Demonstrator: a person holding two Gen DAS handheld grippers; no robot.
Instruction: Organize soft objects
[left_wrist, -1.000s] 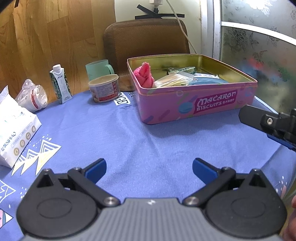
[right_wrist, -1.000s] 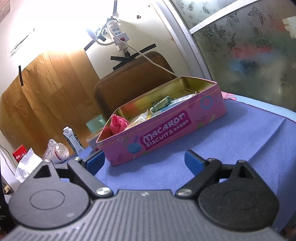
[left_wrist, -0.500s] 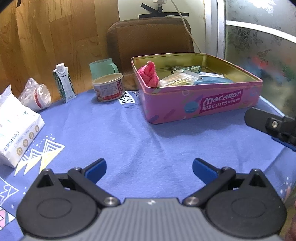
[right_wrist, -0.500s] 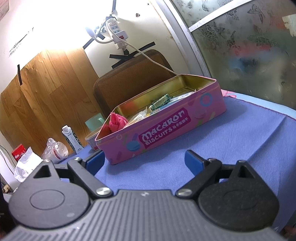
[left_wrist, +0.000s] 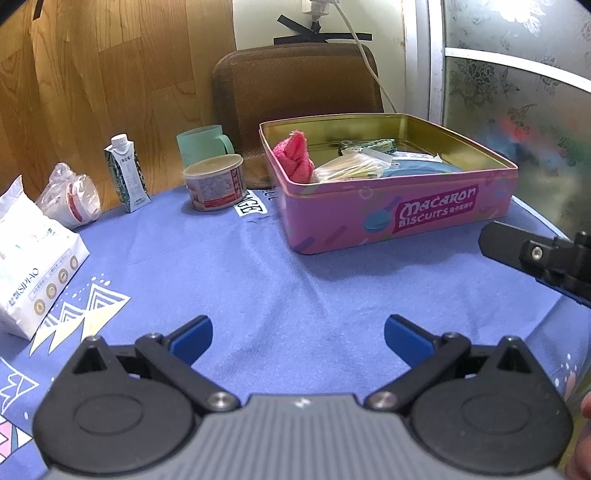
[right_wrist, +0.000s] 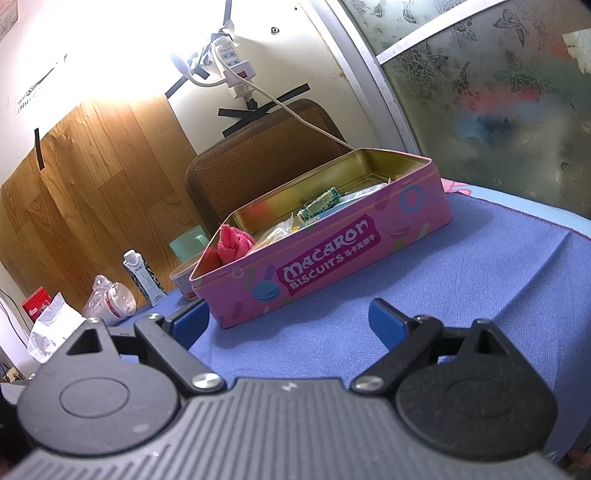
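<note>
We hold both the left gripper (left_wrist: 297, 338) and right gripper (right_wrist: 288, 321) wide open and empty, with the pink tin (left_wrist: 399, 218) at centre right of the frame.

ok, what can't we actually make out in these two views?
- Pink tin: its floor under the pink towel, cotton swab bag and blue item is covered in both views.
- Green-patterned packet: print too small.
- Right gripper: in the left wrist view the right edge cuts it to one finger.
- Round tub: mostly behind the tin, right wrist view.
- Milk carton: label illegible.
</note>
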